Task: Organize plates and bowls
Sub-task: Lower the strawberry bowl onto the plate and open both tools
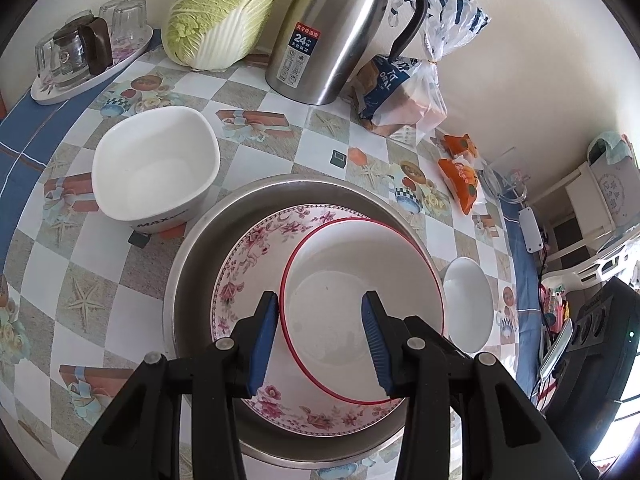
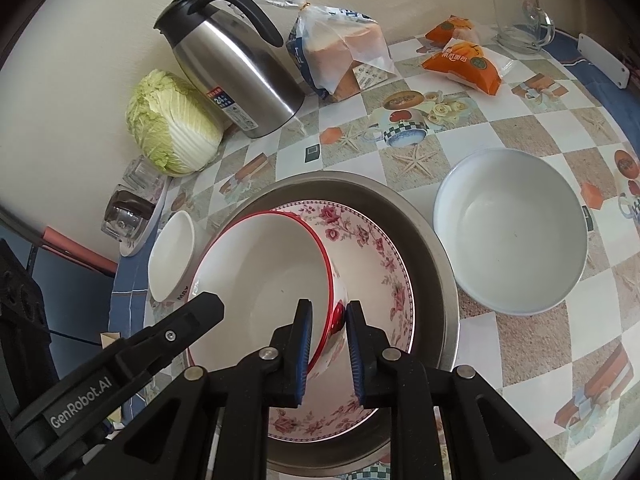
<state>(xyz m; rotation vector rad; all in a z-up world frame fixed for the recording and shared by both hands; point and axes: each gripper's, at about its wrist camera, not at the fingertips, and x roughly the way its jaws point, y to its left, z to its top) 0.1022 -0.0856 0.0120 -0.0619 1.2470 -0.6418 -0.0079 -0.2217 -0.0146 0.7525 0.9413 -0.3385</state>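
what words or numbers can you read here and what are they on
"24": label on the steel jug; the smaller print around it is too small to read.
"MAX": side of the square white bowl; the small word after it is blurred.
"GenRobot.AI": arm of the left gripper.
Blue print on the bread bag: cannot be made out.
Print on the orange packets: too small to read.

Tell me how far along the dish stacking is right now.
Done: the floral plate sits in the steel basin. In hand: the right gripper pinches the red-rimmed bowl wall over that plate; the left gripper is open. Left: the square white bowl and round white bowl are on the table.
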